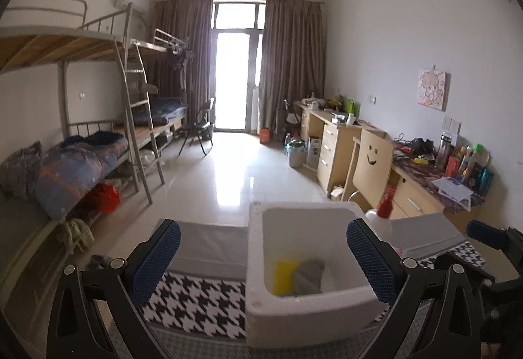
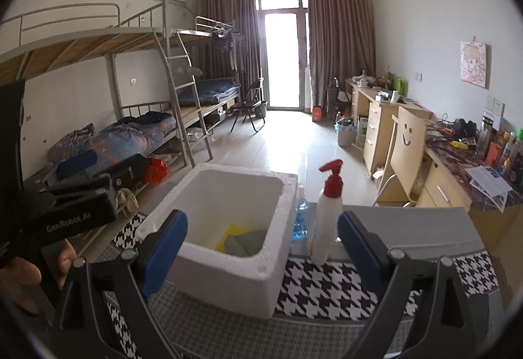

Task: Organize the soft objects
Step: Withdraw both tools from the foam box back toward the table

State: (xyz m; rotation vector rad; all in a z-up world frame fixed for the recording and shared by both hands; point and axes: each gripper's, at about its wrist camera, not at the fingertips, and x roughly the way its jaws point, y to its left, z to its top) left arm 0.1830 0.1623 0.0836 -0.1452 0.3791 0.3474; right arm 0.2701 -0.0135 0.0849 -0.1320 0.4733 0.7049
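Left wrist view close behind the white foam box [image 1: 313,303], level, facing the far curtained balcony door [image 1: 232,77], right wrist view slightly right of the box [image 2: 228,257], same heading, both sharing box and door [image 2: 282,61].

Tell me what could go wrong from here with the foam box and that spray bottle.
1. The spray bottle stands upright just right of the foam box; a sideways sweep by the open right gripper could tip it.
2. The box looks light, so reaching in for the yellow sponge or gray cloth may drag or tilt it.
3. The left gripper and the right one are close together, so they might collide.
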